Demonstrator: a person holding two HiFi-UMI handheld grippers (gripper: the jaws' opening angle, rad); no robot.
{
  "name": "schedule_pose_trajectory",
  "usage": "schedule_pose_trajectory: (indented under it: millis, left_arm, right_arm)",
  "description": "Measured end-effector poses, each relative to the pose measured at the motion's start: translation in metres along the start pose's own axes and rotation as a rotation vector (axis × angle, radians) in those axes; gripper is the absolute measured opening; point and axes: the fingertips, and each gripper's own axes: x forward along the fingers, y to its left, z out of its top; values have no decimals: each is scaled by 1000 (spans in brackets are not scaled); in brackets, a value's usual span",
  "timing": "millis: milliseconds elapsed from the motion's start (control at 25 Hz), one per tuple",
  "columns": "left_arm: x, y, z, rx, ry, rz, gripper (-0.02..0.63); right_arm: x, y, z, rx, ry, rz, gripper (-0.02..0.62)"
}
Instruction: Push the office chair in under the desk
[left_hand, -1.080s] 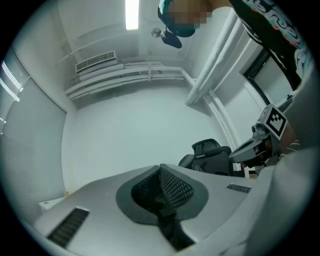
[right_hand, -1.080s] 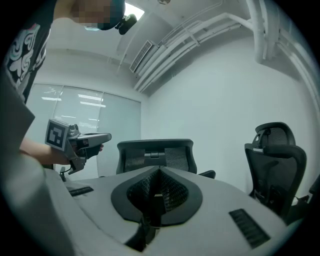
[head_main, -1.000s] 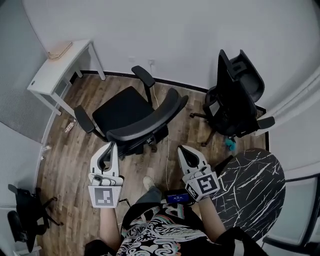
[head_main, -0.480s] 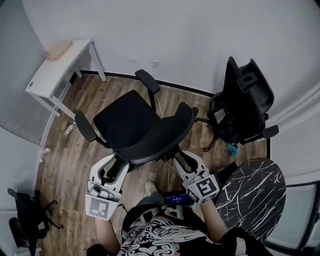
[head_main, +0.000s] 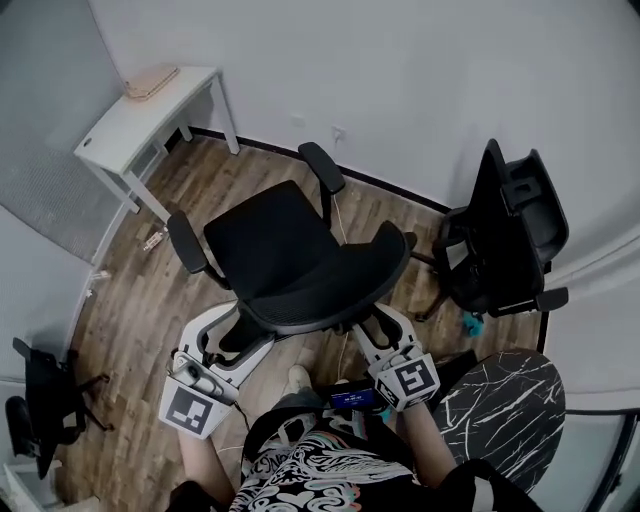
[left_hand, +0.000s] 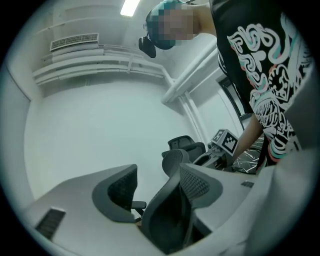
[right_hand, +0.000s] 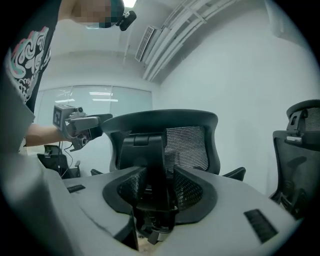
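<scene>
left gripper (head_main: 238, 335): jaws opening, office chair (head_main: 290, 250) backrest edge between them | right gripper (head_main: 385, 330): jaws opening, straddling backrest spine | table (head_main: 140, 115): 11 o'clock of chair, apart

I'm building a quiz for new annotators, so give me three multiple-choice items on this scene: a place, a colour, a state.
1. In the head view, where is the desk? A upper left; B lower right; C centre.
2. What colour is the seat of the office chair? A white; B black; C red.
3. How does the office chair stand? A under the desk; B tipped over; C upright, apart from the desk.
Answers: 1 A, it shows at the picture's upper left. 2 B, its seat is black. 3 C, bare floor lies between chair and desk.
</scene>
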Motion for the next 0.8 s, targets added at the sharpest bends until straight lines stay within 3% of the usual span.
schedule_pose_trajectory:
  millis: [240, 360, 480, 680, 800]
  left_arm:
    - [11, -6, 2, -1, 34, -45, 281]
    - [17, -15, -5, -24, 102, -86, 296]
    - [27, -25, -19, 27, 180, -108, 299]
    - [44, -26, -32, 50, 200, -125, 310]
    - [55, -26, -40, 116, 233, -109, 318]
  right_arm:
    - [19, -5, 0, -6, 28, 34, 137]
    - [27, -7, 0, -5, 31, 42, 137]
    - [30, -5, -2, -7, 40, 52, 137]
    - [36, -2, -4, -1, 38, 64, 137]
    - [37, -4, -4, -1, 36, 71, 137]
